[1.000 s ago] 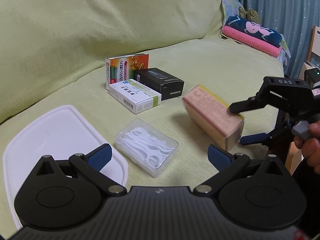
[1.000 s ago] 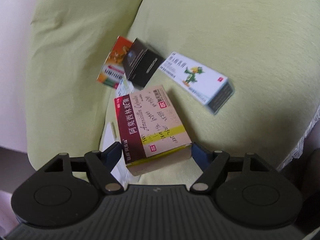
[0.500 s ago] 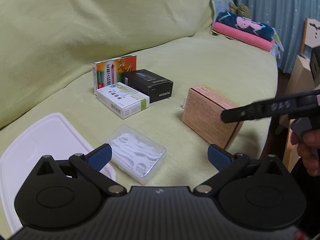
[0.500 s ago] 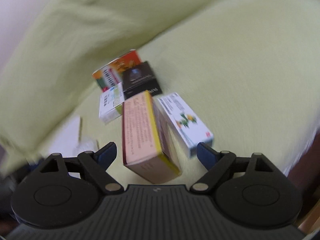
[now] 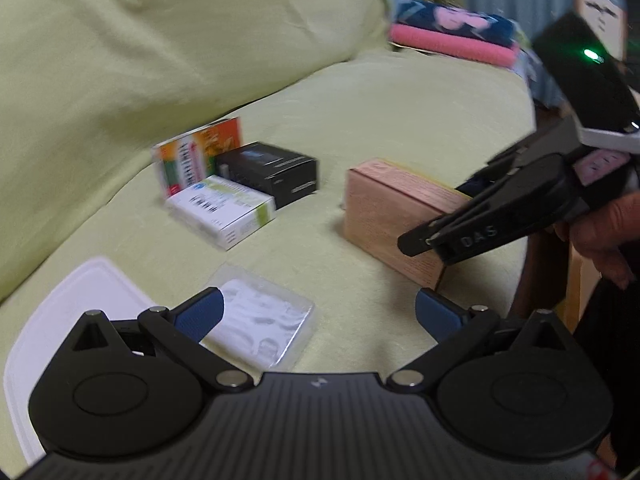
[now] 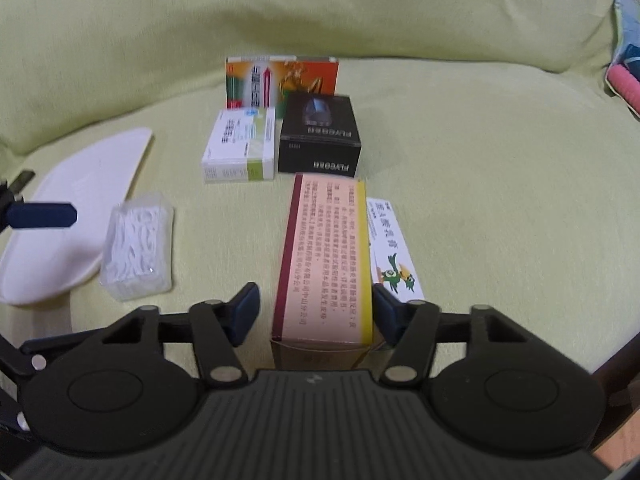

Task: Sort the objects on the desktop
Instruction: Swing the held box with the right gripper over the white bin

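— Where do we have the pink box (image 6: pixel 326 264)?

— On the green sofa seat (image 6: pixel 480 184), lying lengthwise between the fingers of our right gripper (image 6: pixel 316 312). The jaws stand apart, with a gap on the left side; on the right we cannot tell whether the pad touches. Just beside the box on its right lies a white box with a green bird (image 6: pixel 394 252).

— And containers?

— A clear plastic case (image 6: pixel 136 246) full of white floss picks sits left of it, against a white lid (image 6: pixel 72 216). Beyond are a white-green box (image 6: pixel 240 146), a black box (image 6: pixel 320 136) and an orange box (image 6: pixel 282 80) standing behind them.

— Our left gripper (image 5: pixel 316 312)?

— Wide apart, holding nothing, over the clear case.
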Tool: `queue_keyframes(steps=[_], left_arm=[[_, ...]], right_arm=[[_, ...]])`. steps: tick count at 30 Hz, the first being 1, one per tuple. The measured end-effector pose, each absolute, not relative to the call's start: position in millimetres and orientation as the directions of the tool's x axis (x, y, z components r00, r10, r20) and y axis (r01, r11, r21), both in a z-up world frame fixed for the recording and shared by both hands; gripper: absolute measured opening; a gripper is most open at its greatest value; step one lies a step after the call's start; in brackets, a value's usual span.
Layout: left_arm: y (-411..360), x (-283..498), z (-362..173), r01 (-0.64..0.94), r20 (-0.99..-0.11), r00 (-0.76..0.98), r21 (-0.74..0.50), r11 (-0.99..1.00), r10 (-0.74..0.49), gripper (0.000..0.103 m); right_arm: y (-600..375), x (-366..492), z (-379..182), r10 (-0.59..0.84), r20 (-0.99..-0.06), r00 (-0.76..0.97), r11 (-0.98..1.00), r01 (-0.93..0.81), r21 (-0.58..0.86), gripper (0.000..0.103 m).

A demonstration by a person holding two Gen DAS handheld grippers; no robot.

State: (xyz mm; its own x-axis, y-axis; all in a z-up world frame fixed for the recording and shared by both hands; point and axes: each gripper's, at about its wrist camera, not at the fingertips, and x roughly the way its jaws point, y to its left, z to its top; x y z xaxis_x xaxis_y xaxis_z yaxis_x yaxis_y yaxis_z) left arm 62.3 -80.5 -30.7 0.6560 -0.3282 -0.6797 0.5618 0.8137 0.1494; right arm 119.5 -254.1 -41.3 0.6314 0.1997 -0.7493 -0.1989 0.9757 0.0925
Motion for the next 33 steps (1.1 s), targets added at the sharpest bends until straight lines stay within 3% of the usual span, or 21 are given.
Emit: queue_keyframes(steps=[10, 24, 33], left_arm=[[-113, 70, -45, 0.773, -0.698, 0.580, 0.309, 0.554, -0.420, 0.103], [-183, 56, -29, 0.903, -0.696, 0.423, 0.377, 0.206, -0.579, 0.102], [-250, 16, -15, 0.909, -0.673, 0.285, 0.416, -0.031, -0.682, 0.103]], right_arm=[[-258, 109, -37, 0.251, -0.734, 0.632, 0.961, -0.254, 0.110, 0.040], [-299, 40, 17, 0.285, -0.704, 0.650, 0.944, -0.318, 0.088, 0.040], [-353, -24, 39, 0.209, -0.689, 0.694, 0.977, -0.184, 0.111, 0.040]])
